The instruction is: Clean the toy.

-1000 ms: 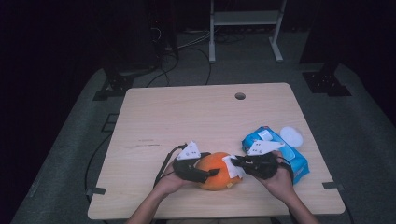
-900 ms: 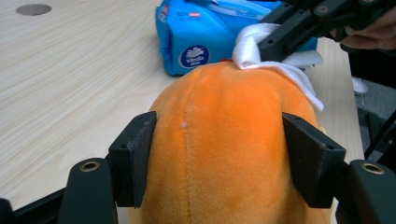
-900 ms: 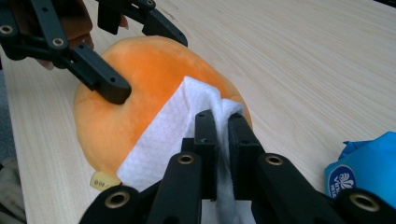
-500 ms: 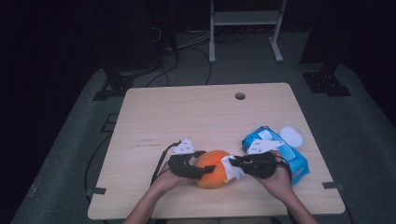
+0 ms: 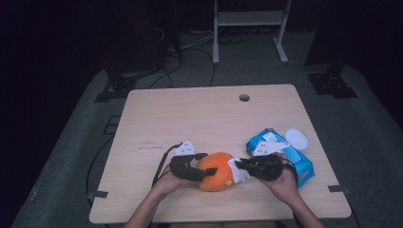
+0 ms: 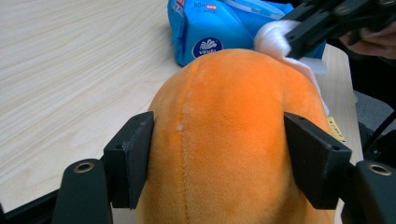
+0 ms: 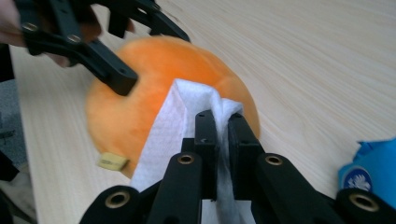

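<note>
1. A dim lab or recording studio, not a home.
2. A bare pale wooden worktop (image 5: 190, 118) stands on grey carpet (image 5: 366, 123).
3. Black cables (image 5: 190, 45) trail past a metal equipment stand (image 5: 249, 19) against darkness.

The right tongs (image 7: 221, 122) rise from the bottom edge, their two black jaws pinched together on a folded white wet wipe (image 7: 173, 125) that drapes down to the left. The wipe lies against an orange plush toy (image 7: 140, 79) resting on the pale wooden worktop (image 7: 303, 60). The left tongs (image 7: 140, 51) straddle the toy from the upper left. A small yellow tag (image 7: 112, 162) sticks out at the toy's base, and a blue wipes packet (image 7: 369, 175) sits at the lower right
</note>
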Available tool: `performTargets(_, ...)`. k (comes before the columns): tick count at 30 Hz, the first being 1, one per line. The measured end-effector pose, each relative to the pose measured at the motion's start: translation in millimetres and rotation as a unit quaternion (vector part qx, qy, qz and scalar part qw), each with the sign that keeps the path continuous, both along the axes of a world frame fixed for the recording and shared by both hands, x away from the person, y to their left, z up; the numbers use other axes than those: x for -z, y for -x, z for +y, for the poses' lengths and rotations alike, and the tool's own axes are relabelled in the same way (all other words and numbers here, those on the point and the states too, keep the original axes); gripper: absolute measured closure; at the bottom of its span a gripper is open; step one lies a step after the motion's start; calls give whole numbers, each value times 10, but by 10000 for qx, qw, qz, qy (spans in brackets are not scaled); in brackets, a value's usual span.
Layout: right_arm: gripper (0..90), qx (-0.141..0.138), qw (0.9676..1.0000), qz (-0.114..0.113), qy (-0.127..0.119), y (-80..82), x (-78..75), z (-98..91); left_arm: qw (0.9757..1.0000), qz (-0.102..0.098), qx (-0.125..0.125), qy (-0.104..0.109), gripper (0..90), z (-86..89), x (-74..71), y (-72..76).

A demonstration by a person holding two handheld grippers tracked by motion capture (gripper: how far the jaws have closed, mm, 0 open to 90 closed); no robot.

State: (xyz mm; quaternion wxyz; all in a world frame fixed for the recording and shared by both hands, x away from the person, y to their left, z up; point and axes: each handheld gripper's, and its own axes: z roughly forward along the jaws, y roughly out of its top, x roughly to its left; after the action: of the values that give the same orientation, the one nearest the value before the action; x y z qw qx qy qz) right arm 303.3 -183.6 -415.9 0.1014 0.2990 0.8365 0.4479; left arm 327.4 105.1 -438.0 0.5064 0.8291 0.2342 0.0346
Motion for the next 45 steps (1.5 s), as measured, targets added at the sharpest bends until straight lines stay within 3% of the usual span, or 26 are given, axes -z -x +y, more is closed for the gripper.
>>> performTargets(3, 835, 37, 9999, 118, -23, -44, 39, -24, 9999, -91, 117, -24, 287, -36, -10, 28)
performTargets(10, 835, -40, 9999, -68, -121, 10, -67, 68, 9983, -346, 443, -152, 205, -191, -48, 150)
performTargets(15, 835, -54, 9999, -22, -140, -13, -40, 44, 9989, -178, 426, 42, 145, -92, -67, 85)
performTargets(17, 835, -10, 9999, 18, -142, -33, -26, 18, 9995, -67, 314, 63, 103, -75, -48, 52)
performTargets(20, 835, -4, 9998, 59, -178, -55, -14, 5, 9992, 103, 369, 61, 108, -101, 15, 42)
performTargets(24, 836, -2, 9999, -56, -111, -18, -57, 63, 9983, -458, 337, -82, 290, -144, -72, 130)
performTargets(27, 836, -69, 9995, -170, -263, 24, -143, 92, 9956, -881, 272, -147, 313, -216, -135, 199)
performTargets(29, 835, -168, 9991, -200, -336, 45, -188, 128, 9936, -1026, 390, -262, 309, -269, -131, 229)
performTargets(33, 836, -215, 9994, -169, -192, 32, -123, 155, 9930, -1018, 500, -327, 303, -245, -114, 234)
performTargets(39, 836, 19, 9999, -2, -163, -41, -29, 15, 9923, -1024, 620, -312, 293, -266, -106, 250)
performTargets(43, 836, -88, 9997, -156, -146, 36, -104, 116, 9911, -1082, 692, -349, 269, -322, -120, 295)
performTargets(45, 836, -174, 9995, -244, -42, 68, -118, 174, 9934, -942, 601, -251, 215, -315, -114, 274)
